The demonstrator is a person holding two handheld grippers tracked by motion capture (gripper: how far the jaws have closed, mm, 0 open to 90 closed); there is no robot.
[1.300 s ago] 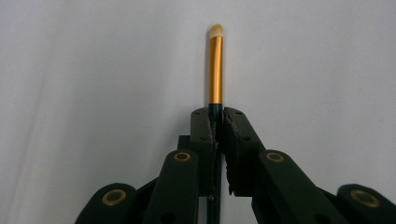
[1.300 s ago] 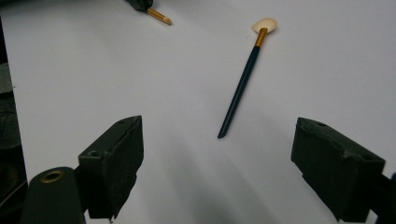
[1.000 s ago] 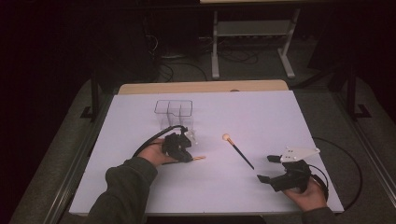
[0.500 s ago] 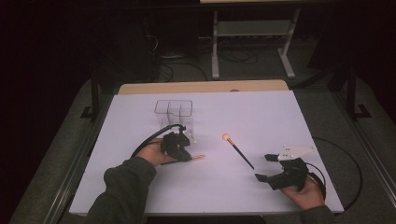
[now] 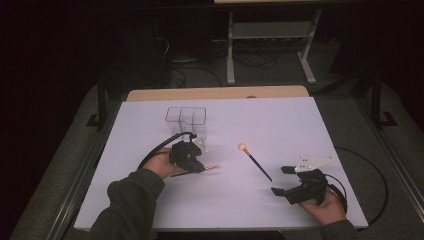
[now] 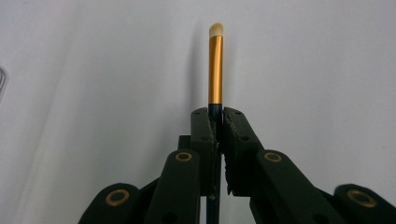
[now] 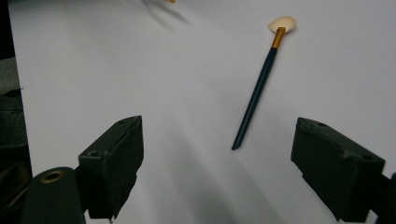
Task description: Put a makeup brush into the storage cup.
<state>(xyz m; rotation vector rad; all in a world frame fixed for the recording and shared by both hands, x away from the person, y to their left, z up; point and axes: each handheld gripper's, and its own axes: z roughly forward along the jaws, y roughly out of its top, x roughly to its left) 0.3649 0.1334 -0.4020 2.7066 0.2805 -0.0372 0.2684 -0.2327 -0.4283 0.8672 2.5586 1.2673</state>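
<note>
A small brush with a gold collar sits pinched by its dark handle in the left hand-held gripper, tip pointing straight ahead of the jaws over the white desk. A clear box stands just beyond that gripper. A second brush lies ahead of the right hand-held gripper, whose jaws are spread wide with nothing between them. The hold is thin, so the brush might pivot or slip if tilted.

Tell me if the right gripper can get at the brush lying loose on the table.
Probably yes. The right gripper is open, and the loose brush lies on bare table ahead of its jaws, nothing between. The left gripper is off to the side.
</note>
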